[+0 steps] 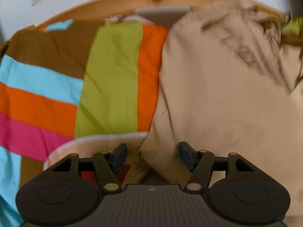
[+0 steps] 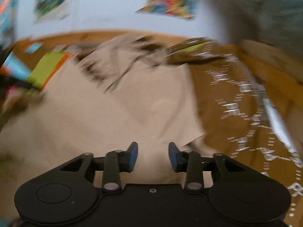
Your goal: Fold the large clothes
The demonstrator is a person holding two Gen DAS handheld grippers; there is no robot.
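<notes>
Beige garment (image 1: pixel 223 87) lies spread and rumpled over a bedcover with bright colour blocks (image 1: pixel 111 75), filling the ground under both tools, while the left gripper (image 1: pixel 153 156) and the right gripper (image 2: pixel 153 156) each hover above it with jaws parted and nothing between them.

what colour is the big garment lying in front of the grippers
Plain beige garment, no pattern; the left wrist view shows it best.

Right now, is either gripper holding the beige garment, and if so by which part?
Nothing is held. The left gripper and right gripper both stand open over the beige garment, with no cloth pinched between the pads.
</notes>
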